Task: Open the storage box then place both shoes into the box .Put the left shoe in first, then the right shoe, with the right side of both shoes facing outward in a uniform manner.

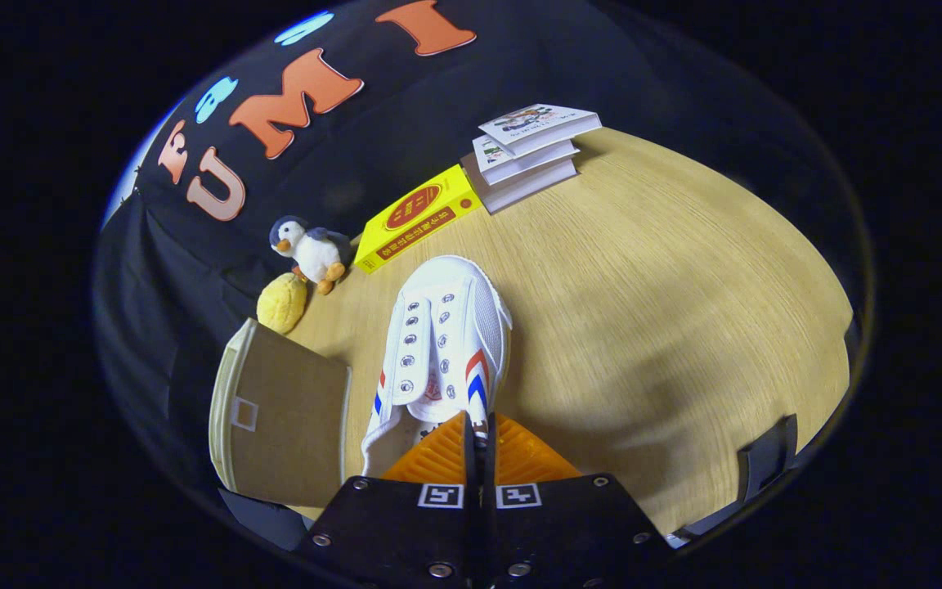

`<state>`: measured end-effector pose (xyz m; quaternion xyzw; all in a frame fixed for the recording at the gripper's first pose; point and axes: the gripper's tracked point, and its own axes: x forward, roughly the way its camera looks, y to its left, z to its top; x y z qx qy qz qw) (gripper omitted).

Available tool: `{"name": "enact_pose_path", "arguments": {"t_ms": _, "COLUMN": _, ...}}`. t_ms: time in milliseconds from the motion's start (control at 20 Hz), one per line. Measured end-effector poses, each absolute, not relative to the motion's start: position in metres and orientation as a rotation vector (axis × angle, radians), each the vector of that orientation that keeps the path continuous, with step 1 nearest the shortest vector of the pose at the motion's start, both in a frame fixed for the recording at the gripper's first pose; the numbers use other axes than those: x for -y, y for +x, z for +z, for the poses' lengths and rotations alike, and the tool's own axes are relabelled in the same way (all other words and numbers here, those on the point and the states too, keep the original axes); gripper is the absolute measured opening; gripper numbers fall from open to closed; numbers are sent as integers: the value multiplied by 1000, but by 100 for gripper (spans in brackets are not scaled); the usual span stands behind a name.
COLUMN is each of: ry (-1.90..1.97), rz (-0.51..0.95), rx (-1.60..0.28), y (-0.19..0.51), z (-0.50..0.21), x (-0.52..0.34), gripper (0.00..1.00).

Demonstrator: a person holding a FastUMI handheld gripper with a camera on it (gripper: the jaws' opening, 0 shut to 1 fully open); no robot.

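The shoe (442,343) is held clamped at its collar by the tool (479,433); the box (283,413) stands opened; neither shoe is seen boxed yet.

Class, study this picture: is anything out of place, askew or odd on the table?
The stack of books is fanned out, each twisted off the one below. The white shoe has empty eyelets, no lace. The gripper looks shut on its side wall at the collar. Nothing looks spilled or damaged.

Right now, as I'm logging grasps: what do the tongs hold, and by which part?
The tongs are shut on the white shoe, pinching the side wall of its collar near the heel opening.
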<state>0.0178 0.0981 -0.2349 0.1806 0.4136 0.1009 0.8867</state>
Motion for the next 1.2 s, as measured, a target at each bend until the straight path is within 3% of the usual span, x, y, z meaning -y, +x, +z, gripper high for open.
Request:
{"name": "enact_pose_path", "arguments": {"t_ms": 700, "ry": 393, "rz": 190, "rx": -640, "y": -38, "z": -97, "x": -292, "gripper": 0}}
{"name": "enact_pose_path", "arguments": {"t_ms": 1200, "ry": 214, "rz": 133, "rx": -694, "y": -55, "z": -137, "x": -371, "gripper": 0}}
